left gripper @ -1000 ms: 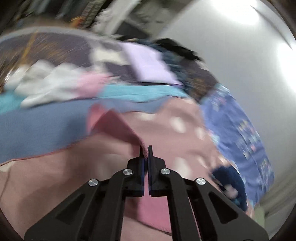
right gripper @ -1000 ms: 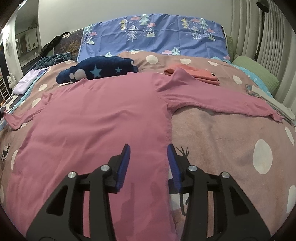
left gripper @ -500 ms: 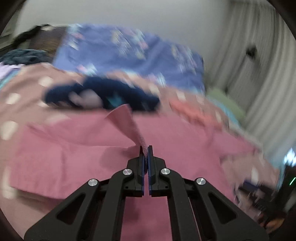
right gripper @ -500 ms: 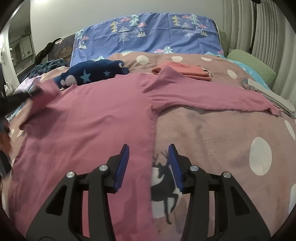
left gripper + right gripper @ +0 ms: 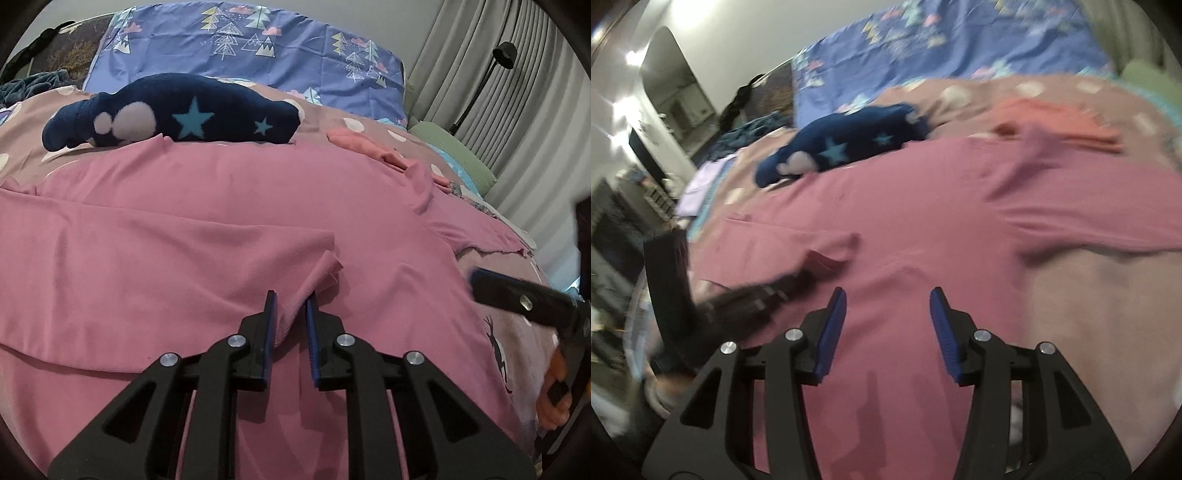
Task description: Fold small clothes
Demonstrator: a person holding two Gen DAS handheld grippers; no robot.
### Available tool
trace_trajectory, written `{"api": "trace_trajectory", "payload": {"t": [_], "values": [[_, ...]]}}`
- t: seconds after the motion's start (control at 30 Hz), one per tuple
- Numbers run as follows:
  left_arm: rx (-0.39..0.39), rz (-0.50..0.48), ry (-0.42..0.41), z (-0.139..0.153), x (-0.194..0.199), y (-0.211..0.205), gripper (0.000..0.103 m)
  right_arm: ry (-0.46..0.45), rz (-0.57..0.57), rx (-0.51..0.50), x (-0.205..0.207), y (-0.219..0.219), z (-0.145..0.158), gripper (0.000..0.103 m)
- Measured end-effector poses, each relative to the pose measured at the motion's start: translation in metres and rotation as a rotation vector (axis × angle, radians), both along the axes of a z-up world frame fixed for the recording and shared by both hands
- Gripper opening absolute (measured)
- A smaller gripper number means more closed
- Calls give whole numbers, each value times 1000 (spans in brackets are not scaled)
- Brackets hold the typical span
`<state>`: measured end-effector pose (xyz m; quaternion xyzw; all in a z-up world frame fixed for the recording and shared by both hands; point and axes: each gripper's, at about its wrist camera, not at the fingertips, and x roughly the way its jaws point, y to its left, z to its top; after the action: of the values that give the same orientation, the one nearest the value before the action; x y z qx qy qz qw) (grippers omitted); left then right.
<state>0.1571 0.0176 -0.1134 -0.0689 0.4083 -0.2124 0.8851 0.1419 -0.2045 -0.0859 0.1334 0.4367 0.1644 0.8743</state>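
A pink long-sleeved shirt [image 5: 221,206] lies spread on the bed, its left sleeve folded across the body. The sleeve's cuff [image 5: 317,273] lies between the parted fingers of my left gripper [image 5: 291,306], which is open and just above the shirt. My right gripper [image 5: 888,306] is open and empty above the shirt's body [image 5: 923,221]; it also shows at the right edge of the left wrist view [image 5: 517,295]. The other sleeve [image 5: 1108,206] stretches out to the right. The right wrist view is blurred.
A navy plush garment with stars [image 5: 177,110] lies beyond the shirt, and a folded orange garment [image 5: 369,146] to its right. A blue tree-print pillow [image 5: 258,44] is at the bed's head. A green pillow [image 5: 454,155] and curtains are on the right.
My left gripper carried the left sleeve across the shirt's body, laid it there and opened its fingers. My right gripper swung left over the shirt and stayed open.
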Motion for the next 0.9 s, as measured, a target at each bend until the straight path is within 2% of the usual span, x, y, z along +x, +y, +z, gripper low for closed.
{"api": "trace_trajectory", "payload": {"t": [0.13, 0.23, 0.37, 0.4, 0.43, 0.47, 0.5, 0.53, 0.6, 0.7, 0.77, 0.83, 0.9], "values": [[5, -9, -7, 1, -2, -2, 14, 119, 73, 117, 47, 25, -9, 48], [-2, -9, -8, 1, -1, -1, 6, 208, 78, 156, 77, 39, -24, 49], [-20, -11, -19, 4, -2, 1, 2, 319, 62, 244, 99, 50, -48, 53], [-23, -11, -21, 5, -2, 1, 2, 322, 54, 260, 103, 52, -50, 51], [-32, -11, -24, 7, -2, 1, 2, 320, 53, 270, 107, 55, -49, 42], [-40, -8, -25, 8, -2, 2, 2, 312, 62, 267, 110, 58, -46, 7], [-56, -1, -27, 12, -2, 2, 2, 308, 78, 261, 113, 62, -43, 3], [-73, 5, -29, 16, -1, 2, 2, 287, 83, 255, 115, 64, -35, 3], [-119, 8, -48, 29, -1, 2, 2, 186, 78, 253, 112, 60, -9, 3], [-182, -23, -116, 60, -4, -11, 2, 8, 89, 196, 102, 48, 45, 3], [-201, -55, -166, 79, -6, -26, 2, -63, 79, 157, 96, 38, 64, 3], [-193, -88, -199, 88, -5, -46, 2, -119, 49, 100, 90, 24, 75, 3], [-180, -108, -190, 85, 1, -65, 2, -127, 9, 61, 91, 7, 67, 3]]}}
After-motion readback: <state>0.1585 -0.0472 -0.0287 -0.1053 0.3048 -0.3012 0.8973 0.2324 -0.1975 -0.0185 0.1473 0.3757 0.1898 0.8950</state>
